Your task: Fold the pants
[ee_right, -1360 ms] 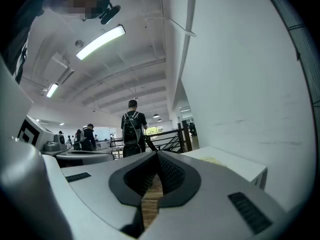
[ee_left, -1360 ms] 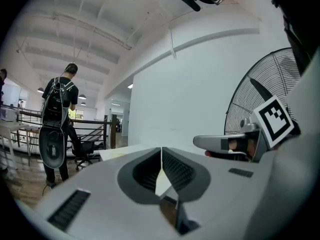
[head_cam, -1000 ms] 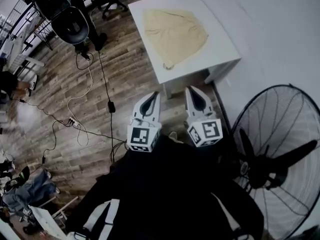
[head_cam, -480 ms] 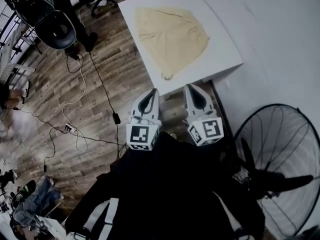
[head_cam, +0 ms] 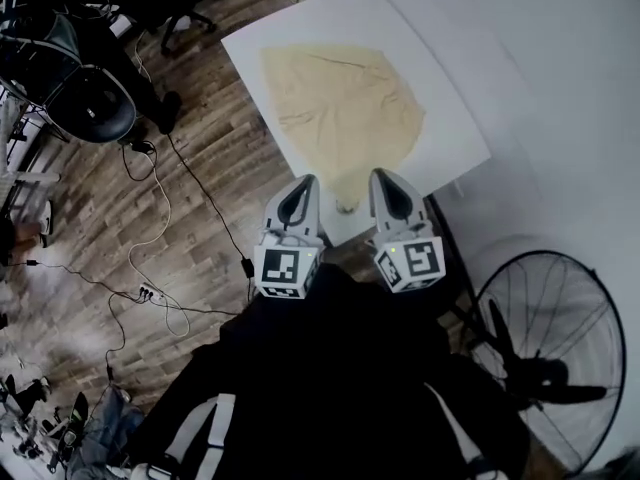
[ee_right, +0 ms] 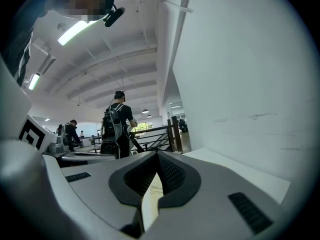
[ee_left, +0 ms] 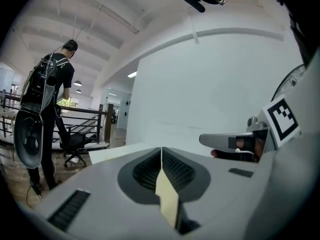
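Note:
Beige pants (head_cam: 340,103) lie spread flat on a white table (head_cam: 455,128) in the head view. Both grippers are held side by side at the table's near corner, pointing toward the pants. My left gripper (head_cam: 306,182) is shut and holds nothing, its tip at the table's near left edge. My right gripper (head_cam: 386,175) is also shut and empty, its tip just past the near edge beside the pants' lowest end. In the left gripper view the shut left gripper (ee_left: 161,149) points over the tabletop (ee_left: 112,152). The right gripper view shows my right gripper (ee_right: 157,154) shut too.
A large standing fan (head_cam: 545,368) is at the lower right, close to the table's corner. Cables (head_cam: 190,183) run over the wooden floor on the left, with a dark office chair (head_cam: 95,108) beyond. A white wall (ee_left: 210,89) stands behind the table. A person (ee_left: 52,94) stands far left.
Both grippers have moved forward together to the table; their tips, which were short of the near edge, now reach it. The fan has slid back toward the lower right.

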`<state>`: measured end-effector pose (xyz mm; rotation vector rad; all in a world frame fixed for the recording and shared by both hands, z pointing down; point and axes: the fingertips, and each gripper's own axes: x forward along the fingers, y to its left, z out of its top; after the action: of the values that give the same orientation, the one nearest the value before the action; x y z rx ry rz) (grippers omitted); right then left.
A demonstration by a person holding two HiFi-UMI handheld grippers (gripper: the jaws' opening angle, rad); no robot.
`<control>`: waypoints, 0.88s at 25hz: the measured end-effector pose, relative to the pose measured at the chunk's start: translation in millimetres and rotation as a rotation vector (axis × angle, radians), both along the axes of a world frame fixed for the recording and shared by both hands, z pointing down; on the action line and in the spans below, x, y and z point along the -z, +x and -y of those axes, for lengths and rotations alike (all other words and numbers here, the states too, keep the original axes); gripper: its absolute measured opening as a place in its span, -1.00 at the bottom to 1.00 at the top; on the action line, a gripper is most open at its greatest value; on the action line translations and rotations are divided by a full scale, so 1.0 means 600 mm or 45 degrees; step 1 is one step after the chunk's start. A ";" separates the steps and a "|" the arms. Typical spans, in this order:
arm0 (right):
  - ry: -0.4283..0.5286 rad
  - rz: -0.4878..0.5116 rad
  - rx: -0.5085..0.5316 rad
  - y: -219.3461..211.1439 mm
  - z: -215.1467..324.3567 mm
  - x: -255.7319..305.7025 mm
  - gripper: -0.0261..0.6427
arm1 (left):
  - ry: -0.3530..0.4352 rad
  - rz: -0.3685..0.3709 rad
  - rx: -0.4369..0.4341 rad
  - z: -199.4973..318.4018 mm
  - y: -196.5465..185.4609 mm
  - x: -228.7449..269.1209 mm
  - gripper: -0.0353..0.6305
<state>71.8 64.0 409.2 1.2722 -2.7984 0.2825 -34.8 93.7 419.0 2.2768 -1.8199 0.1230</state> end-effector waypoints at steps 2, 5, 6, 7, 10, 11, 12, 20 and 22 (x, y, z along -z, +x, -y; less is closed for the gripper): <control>-0.013 -0.006 -0.019 -0.019 0.030 -0.003 -0.91 | -0.013 0.005 -0.024 0.031 -0.018 -0.004 -0.87; -0.048 -0.025 -0.038 -0.046 0.073 -0.013 -0.91 | -0.044 0.051 -0.075 0.072 -0.047 -0.020 -0.87; -0.061 -0.033 -0.043 -0.054 0.087 -0.018 -0.91 | -0.059 0.055 -0.087 0.086 -0.056 -0.026 -0.87; -0.072 -0.042 -0.048 -0.063 0.101 -0.022 -0.91 | -0.074 0.053 -0.095 0.099 -0.064 -0.031 -0.87; -0.099 -0.066 -0.065 -0.084 0.146 -0.032 -0.91 | -0.123 0.045 -0.113 0.135 -0.086 -0.045 -0.87; -0.106 -0.080 -0.067 -0.090 0.159 -0.036 -0.91 | -0.137 0.043 -0.116 0.145 -0.093 -0.050 -0.87; -0.114 -0.096 -0.066 -0.097 0.171 -0.041 -0.91 | -0.150 0.042 -0.117 0.153 -0.100 -0.056 -0.87; -0.163 -0.163 0.014 -0.153 0.273 -0.079 -0.91 | -0.269 0.052 -0.038 0.241 -0.159 -0.110 -0.87; -0.171 -0.176 0.052 -0.167 0.304 -0.097 -0.91 | -0.293 0.058 0.001 0.269 -0.174 -0.128 -0.87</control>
<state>-28.2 -118.5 467.5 1.1575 -2.6375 0.3587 -138.9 -68.0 496.0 2.1297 -1.7289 0.3673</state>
